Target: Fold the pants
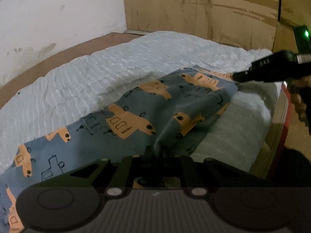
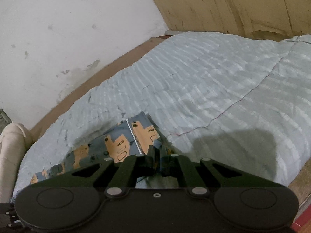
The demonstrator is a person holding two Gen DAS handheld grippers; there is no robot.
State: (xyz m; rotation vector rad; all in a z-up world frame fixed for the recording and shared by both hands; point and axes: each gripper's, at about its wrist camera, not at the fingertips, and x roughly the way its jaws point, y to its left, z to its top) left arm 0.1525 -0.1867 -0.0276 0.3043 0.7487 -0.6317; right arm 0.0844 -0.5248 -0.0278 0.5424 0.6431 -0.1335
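Note:
The pants (image 1: pixel 124 120) are blue-grey with orange vehicle prints and lie stretched across a pale blue quilt (image 1: pixel 108 69). My left gripper (image 1: pixel 157 151) is shut on a raised fold of the pants at the near edge. My right gripper (image 1: pixel 236 78) shows in the left wrist view at the far right, pinching the pants' far end. In the right wrist view the right gripper (image 2: pixel 157 149) is shut on the pants (image 2: pixel 124 139) near a hem, and the cloth hangs away to the left.
The quilt (image 2: pixel 213 89) covers a bed beside a white wall (image 2: pixel 68 29) and brown cardboard panels (image 1: pixel 204 9). A brown bed edge (image 2: pixel 108 71) runs along the wall. A cream cushion (image 2: pixel 11 147) sits at left. A red strip (image 1: pixel 285 120) borders the bed at right.

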